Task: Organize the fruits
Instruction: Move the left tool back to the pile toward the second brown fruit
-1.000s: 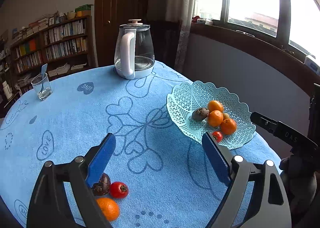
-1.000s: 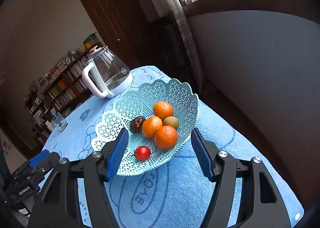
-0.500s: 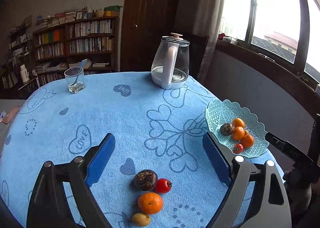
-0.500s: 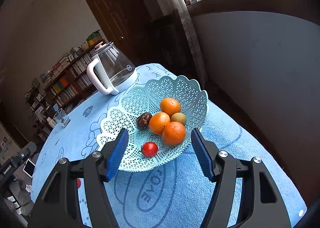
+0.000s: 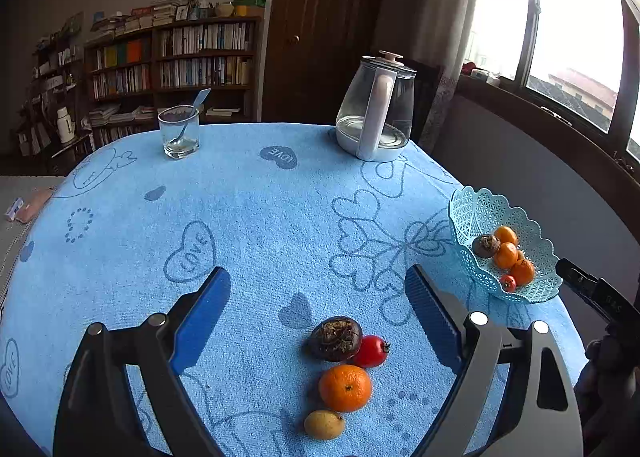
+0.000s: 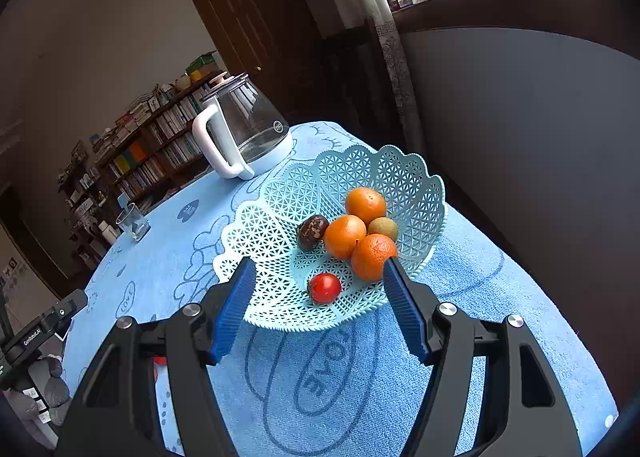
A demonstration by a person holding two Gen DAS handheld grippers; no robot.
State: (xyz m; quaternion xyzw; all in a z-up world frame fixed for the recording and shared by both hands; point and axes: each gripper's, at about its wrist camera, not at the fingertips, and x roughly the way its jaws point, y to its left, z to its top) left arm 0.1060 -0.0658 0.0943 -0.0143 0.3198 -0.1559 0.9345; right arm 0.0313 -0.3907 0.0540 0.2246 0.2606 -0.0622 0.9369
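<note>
Four loose fruits lie on the blue cloth (image 5: 260, 217), printed with "LOVE" hearts: a dark passion fruit (image 5: 335, 338) touching a red tomato (image 5: 372, 351), an orange (image 5: 345, 387) and a small yellow fruit (image 5: 324, 424) just nearer. They sit between the spread, empty fingers of the left gripper (image 5: 318, 293). Right of the passion fruit, the lattice basket (image 6: 276, 233) holds more fruit, with the right gripper (image 6: 316, 277) parted and empty at its near rim.

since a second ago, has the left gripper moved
Yes. The left gripper swung left: the blue lattice basket slid to the right edge, loose fruit now between its fingers.
</note>
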